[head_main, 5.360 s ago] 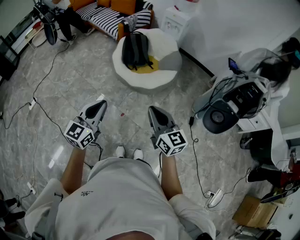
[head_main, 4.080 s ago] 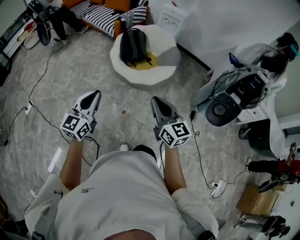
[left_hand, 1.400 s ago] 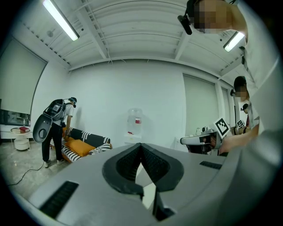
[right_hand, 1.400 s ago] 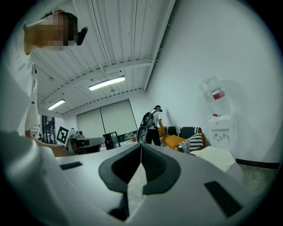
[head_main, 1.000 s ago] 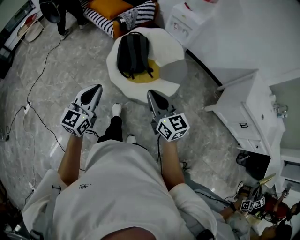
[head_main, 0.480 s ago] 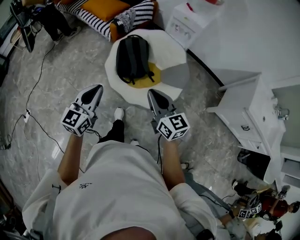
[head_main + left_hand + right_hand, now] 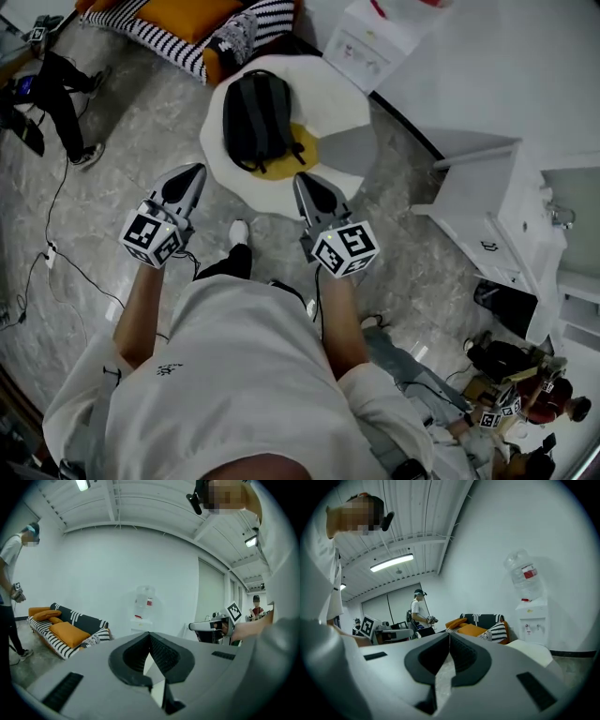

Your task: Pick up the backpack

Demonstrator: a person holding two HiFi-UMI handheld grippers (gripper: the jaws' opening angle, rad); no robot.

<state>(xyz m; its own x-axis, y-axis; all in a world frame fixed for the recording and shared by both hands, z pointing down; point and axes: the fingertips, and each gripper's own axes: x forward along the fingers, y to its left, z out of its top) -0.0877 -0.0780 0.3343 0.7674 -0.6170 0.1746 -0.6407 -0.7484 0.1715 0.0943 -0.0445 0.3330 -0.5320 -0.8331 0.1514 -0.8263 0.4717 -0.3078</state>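
Note:
A black backpack (image 7: pixel 255 120) lies flat on a round white floor seat (image 7: pixel 333 103) with a yellow middle, ahead of me in the head view. My left gripper (image 7: pixel 194 172) is held out level just short of the seat's near left edge, its jaws shut and empty. My right gripper (image 7: pixel 302 179) hovers over the seat's near edge, a little right of the backpack's bottom end, also shut on nothing. In the left gripper view the jaws (image 7: pixel 150 633) meet with nothing between them; the same holds in the right gripper view (image 7: pixel 449 634). Neither gripper touches the backpack.
An orange sofa (image 7: pixel 178 23) with striped cushions stands behind the seat, a white water dispenser (image 7: pixel 368 42) at its right. A white desk (image 7: pixel 492 211) is on the right. Cables (image 7: pixel 56 253) trail over the floor on the left, where a person (image 7: pixel 52 89) stands.
I have walked closer to the seat: it and the backpack now sit nearer the grippers' tips. Both grippers stayed shut and side by side.

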